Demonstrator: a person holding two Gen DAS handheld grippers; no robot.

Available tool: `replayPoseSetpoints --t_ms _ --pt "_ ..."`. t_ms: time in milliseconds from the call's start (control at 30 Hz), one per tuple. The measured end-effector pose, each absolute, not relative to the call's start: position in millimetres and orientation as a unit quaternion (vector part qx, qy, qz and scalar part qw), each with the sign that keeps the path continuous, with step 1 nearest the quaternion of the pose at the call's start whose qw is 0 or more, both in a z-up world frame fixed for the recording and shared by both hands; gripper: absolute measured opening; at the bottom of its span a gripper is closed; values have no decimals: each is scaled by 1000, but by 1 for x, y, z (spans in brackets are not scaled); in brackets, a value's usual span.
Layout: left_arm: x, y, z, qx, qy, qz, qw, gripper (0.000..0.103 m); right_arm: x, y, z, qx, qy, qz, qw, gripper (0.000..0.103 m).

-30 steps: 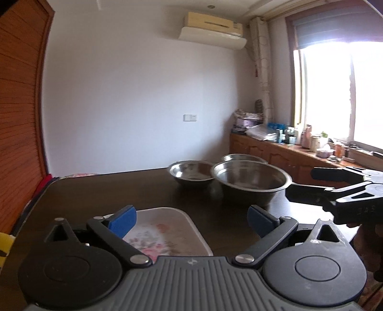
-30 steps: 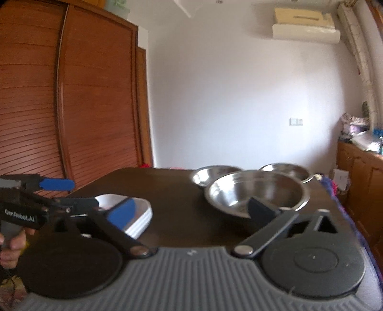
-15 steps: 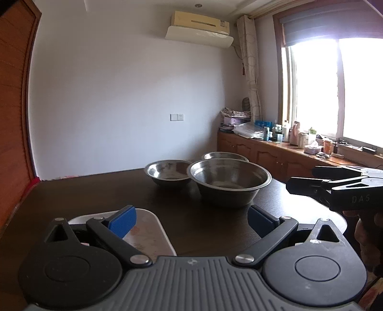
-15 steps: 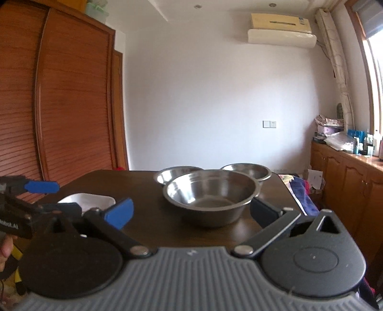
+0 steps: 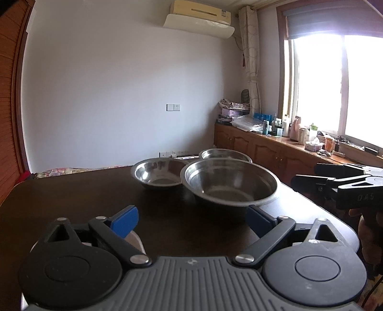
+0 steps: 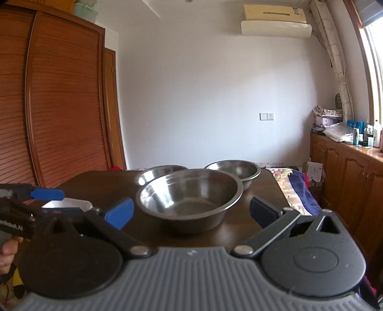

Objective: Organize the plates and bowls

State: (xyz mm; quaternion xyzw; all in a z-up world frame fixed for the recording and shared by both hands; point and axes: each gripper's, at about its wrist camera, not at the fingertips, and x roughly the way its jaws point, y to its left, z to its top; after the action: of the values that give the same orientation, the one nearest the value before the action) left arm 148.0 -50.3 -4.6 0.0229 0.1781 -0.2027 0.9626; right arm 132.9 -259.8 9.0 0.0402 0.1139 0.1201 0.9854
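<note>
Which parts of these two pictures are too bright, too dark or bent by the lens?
Left wrist view: the window is blown out to white, the dark table loses detail, and the wardrobe edge bows. Right wrist view: light is more even, the wardrobe curves strongly, and the large steel bowl shows soft reflections.

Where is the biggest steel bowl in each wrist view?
Left wrist: the biggest steel bowl sits right of centre, just beyond the open fingers.
Right wrist: the same bowl sits centred between the open fingers.
Shared landmark: the wall air conditioner.
</note>
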Motion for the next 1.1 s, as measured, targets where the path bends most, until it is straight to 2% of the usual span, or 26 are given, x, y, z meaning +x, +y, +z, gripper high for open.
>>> replayPoseSetpoints --t_ms 67,133,167,200,267,467,733,967,1033,1100 --pt "159 -55 -4 21 183 -201 962 96 143 -264 11 30 117 122 985 102" --pt "167 -60 -4 22 188 -202 961 89 154 -269 12 22 122 127 984 96" --pt "172 -63 -4 22 190 -201 961 84 159 -271 12 20 127 129 983 91" --pt "177 -66 -4 22 192 -199 961 77 164 -274 12 19 134 131 982 90" --pt "187 -71 -5 15 200 -193 960 72 178 -280 12 21 147 140 979 86" --pt "212 -81 -7 5 218 -185 958 69 210 -292 11 16 176 154 972 73" --pt "233 -90 -10 4 239 -177 955 69 248 -298 4 25 232 171 957 67" --pt "240 -99 -9 14 255 -180 950 69 259 -300 -2 43 259 191 946 56" --pt "243 -100 -12 14 260 -183 948 66 261 -299 -2 42 260 192 945 55" --pt "245 -101 -14 14 265 -187 946 57 260 -298 -3 42 261 193 945 54"
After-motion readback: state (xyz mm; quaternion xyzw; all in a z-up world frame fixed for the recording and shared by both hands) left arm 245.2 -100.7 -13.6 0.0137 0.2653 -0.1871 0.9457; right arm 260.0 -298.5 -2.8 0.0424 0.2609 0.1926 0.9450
